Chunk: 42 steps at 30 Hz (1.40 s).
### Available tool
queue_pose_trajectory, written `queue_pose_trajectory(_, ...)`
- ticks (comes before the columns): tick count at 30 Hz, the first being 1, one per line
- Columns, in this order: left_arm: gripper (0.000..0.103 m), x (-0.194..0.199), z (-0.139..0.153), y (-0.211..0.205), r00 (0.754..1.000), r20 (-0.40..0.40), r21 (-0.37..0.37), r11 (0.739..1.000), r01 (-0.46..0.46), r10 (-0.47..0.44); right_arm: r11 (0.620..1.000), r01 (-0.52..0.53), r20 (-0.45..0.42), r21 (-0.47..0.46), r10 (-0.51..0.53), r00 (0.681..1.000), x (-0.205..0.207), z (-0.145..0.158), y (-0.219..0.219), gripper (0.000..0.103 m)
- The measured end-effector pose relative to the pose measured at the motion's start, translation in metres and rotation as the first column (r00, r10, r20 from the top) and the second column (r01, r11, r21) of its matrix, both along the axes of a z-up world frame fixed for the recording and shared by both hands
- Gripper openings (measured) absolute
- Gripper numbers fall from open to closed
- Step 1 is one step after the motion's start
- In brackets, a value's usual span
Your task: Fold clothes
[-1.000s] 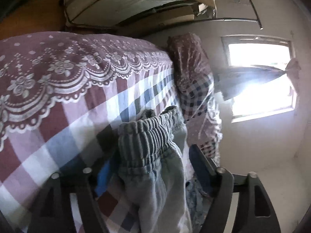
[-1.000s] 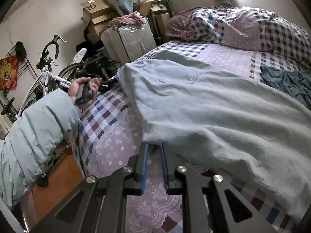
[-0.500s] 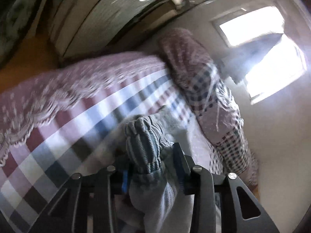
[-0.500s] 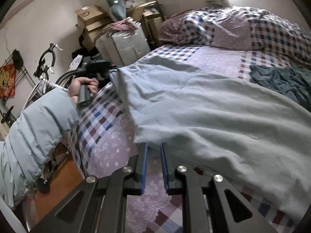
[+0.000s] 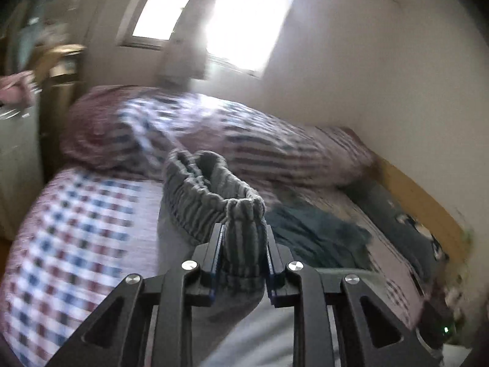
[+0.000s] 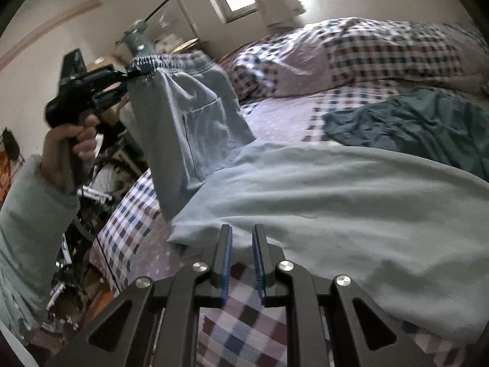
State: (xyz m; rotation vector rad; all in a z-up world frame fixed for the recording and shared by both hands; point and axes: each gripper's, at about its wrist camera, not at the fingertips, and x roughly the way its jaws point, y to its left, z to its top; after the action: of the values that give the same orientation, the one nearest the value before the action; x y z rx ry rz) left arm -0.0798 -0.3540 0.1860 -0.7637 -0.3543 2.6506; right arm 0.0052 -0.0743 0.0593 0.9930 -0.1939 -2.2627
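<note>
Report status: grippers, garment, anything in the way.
Left hand-held gripper shut on trousers' waistband, lifted. Right hand-held gripper empty, jaws narrow, at trouser edge. Dark teal garment beside.

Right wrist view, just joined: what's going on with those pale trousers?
The left gripper is shut on the elastic waistband of the pale blue trousers and holds that end up off the checked bedspread, pocket side showing. The rest lies spread across the bed. The right gripper sits low at the near edge of the trousers, narrowly open and holding nothing. A dark teal garment lies beyond.
</note>
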Motion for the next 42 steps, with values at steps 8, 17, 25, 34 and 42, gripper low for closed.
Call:
queue_pose_trajectory(8, 0.022, 0.012, -0.054, 0.152, 0.996, 0.071, -0.107, 0.992, 0.069, -0.062, 0.993, 0.115, 0.015, -0.032, -0.114, 0.993, 0.003, -0.002, 0.073, 0.015)
queue_pose_trajectory(17, 0.027, 0.068, -0.179, 0.266, 0.999, 0.044, -0.353, 0.935, 0.034, -0.02, 0.953, 0.249, 0.187, -0.175, -0.216, 0.958, -0.049, -0.027, 0.153, 0.044)
queue_pose_trajectory(25, 0.062, 0.084, -0.189, 0.272, 0.997, -0.047, -0.328, 0.943, 0.048, -0.067, 0.942, 0.167, 0.371, -0.29, -0.05, 0.927, -0.152, -0.051, 0.137, 0.074)
queue_pose_trajectory(34, 0.067, 0.077, -0.185, 0.239, 0.995, -0.029, -0.059, 0.994, 0.094, -0.096, 0.962, 0.114, 0.415, -0.249, 0.0, 0.91, -0.197, -0.092, 0.106, 0.061)
queue_pose_trajectory(42, 0.067, 0.082, -0.186, 0.247, 0.995, -0.054, -0.099, 0.992, 0.081, -0.087, 0.96, 0.13, 0.384, -0.249, -0.025, 0.923, -0.199, -0.105, 0.107, 0.044)
